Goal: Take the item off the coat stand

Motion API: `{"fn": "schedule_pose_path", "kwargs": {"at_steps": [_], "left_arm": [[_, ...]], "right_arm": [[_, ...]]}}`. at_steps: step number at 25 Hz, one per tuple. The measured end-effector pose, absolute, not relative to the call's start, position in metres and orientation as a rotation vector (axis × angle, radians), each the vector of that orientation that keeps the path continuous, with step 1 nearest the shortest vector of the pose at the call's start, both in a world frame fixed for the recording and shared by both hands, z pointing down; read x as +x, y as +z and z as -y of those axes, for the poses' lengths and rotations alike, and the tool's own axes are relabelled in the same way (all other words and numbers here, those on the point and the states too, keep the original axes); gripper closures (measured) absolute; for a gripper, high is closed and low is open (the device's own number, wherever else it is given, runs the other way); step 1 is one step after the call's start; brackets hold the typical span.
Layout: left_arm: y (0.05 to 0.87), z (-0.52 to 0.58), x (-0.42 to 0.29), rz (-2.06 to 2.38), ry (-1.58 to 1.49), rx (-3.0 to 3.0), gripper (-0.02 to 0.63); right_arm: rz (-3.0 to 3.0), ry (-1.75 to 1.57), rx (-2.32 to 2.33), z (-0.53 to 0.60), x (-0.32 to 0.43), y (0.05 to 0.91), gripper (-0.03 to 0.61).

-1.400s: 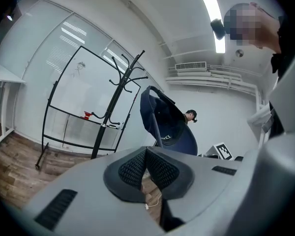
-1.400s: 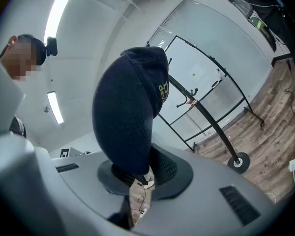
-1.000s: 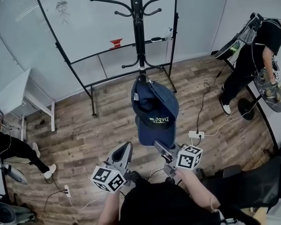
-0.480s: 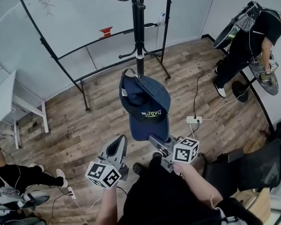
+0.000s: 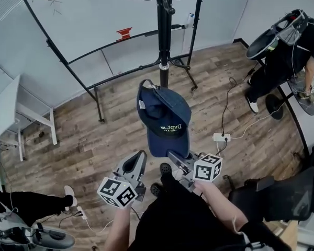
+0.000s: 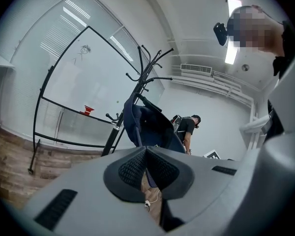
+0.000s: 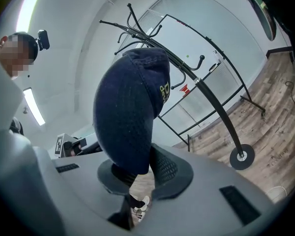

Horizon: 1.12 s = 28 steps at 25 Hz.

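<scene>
Since the earlier frame the navy cap (image 5: 166, 120) and both tongs have come back a little from the coat stand (image 5: 164, 33) and sit slightly lower, and the person at the left edge has slid further out of the head view. The cap is off the hooks and hangs in the air above the wooden floor (image 5: 107, 137), between the person holding the tongs and the stand's black pole, with its hollow inside turned up to the head camera and its strap loop on the far side, nearest the pole. The right tongs (image 5: 172, 156) are clenched on the cap's brim: in the right gripper view the dark cloth runs down between the two ribbed pads and fills the space above them. The left tongs (image 5: 138, 161) hang just beside the cap's lower edge, on its left, with the jaws drawn together and nothing between them; the left gripper view shows the pads meeting at their tips. Behind the stand stands a whiteboard (image 5: 94, 9) on a black frame, and another person (image 5: 282, 61) stands at the far right.
</scene>
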<state>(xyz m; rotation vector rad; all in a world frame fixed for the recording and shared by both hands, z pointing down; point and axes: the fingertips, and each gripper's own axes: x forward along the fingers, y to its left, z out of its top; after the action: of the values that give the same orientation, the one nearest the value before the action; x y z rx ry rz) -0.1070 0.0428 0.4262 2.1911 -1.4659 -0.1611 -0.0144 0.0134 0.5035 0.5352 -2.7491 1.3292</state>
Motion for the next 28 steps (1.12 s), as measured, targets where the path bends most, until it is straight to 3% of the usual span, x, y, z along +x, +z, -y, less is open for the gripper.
{"fn": "schedule_pose_path", "kwargs": {"at_steps": [28], "left_arm": [[0.437, 0.051, -0.154, 1.518, -0.187, 2.057, 0.598]], "right_arm": [[2.628, 1.415, 0.493, 0.101, -0.079, 0.562, 0.517]]}}
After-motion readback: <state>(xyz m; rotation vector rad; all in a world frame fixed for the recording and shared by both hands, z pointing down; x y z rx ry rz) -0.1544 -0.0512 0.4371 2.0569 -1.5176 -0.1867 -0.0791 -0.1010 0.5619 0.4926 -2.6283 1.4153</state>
